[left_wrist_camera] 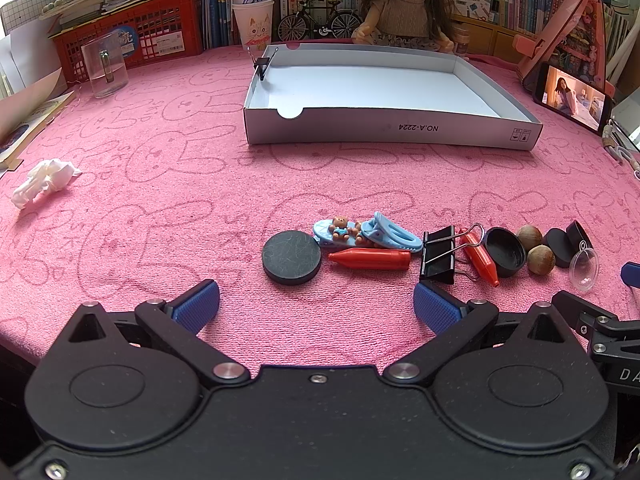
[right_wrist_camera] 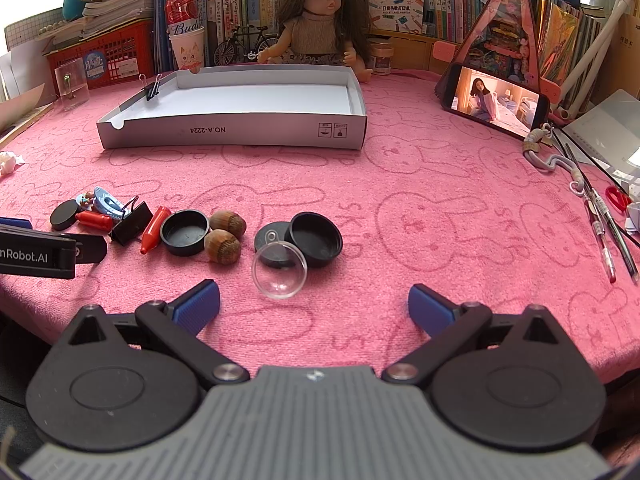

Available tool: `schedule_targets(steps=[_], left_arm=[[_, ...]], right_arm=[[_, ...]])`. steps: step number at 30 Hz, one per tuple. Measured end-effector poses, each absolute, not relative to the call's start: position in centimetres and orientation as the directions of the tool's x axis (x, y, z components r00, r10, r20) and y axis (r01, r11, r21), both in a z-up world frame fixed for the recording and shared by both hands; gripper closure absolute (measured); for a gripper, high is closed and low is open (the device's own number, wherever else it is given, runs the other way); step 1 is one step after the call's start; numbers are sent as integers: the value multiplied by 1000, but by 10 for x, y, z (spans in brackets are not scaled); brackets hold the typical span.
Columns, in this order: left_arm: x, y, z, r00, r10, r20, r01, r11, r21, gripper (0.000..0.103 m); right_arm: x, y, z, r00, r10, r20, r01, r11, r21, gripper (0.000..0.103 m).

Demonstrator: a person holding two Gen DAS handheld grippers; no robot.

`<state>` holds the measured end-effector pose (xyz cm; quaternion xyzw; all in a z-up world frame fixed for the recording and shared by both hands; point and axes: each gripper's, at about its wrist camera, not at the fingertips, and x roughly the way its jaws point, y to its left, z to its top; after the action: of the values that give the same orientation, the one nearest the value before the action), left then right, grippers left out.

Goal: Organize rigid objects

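A row of small objects lies on the pink cloth: a black disc (left_wrist_camera: 291, 256), blue clips with a bear (left_wrist_camera: 366, 234), two red cones (left_wrist_camera: 370, 259), a black binder clip (left_wrist_camera: 438, 255), black caps (left_wrist_camera: 505, 252), two hazelnuts (left_wrist_camera: 541, 260) and a clear dome (left_wrist_camera: 585, 270). An empty white box (left_wrist_camera: 384, 130) stands behind them, a binder clip (left_wrist_camera: 262, 65) on its left wall. My left gripper (left_wrist_camera: 316, 306) is open, just short of the disc. My right gripper (right_wrist_camera: 314, 304) is open, just short of the clear dome (right_wrist_camera: 279, 270) and a black cap (right_wrist_camera: 316, 239).
A crumpled tissue (left_wrist_camera: 44, 182) lies at the left. A clear cup (left_wrist_camera: 105, 65), a red basket (left_wrist_camera: 136, 34), a doll (left_wrist_camera: 404, 4) and books stand at the back. A phone (right_wrist_camera: 498, 100), pens (right_wrist_camera: 600, 224) and scissors (right_wrist_camera: 618, 198) lie at the right.
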<state>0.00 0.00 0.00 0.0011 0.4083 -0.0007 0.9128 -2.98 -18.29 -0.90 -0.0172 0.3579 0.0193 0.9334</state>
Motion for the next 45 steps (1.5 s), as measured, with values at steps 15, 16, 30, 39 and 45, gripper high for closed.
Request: schedule_targets(steps=[15,16,30,39,45], left_arm=[[0,0,0,663,5,-749,-4,1000,3,0],[0,0,0,663,5,-749,-3,1000,3,0],[-6,1,5,670,6,-742,-15,1000,-6,7],[-11,0,16,715,-87,-694,57,996,-65,37],[-12,-5,18,728,-128,-673,103,992,-77,54]], right_arm=[[-30,-181,-7,743,27,-669,-52,998,-17,0],[-31,-184,-9,745,28,-666,-54,998,-17,0],[-36,-183,-6,769,64,-636,-91,996,-9,6],[-41,-174,2,802,98,-589,-142,989,-30,28],[-43,-175,4,811,111,-575,-150,989,-21,45]])
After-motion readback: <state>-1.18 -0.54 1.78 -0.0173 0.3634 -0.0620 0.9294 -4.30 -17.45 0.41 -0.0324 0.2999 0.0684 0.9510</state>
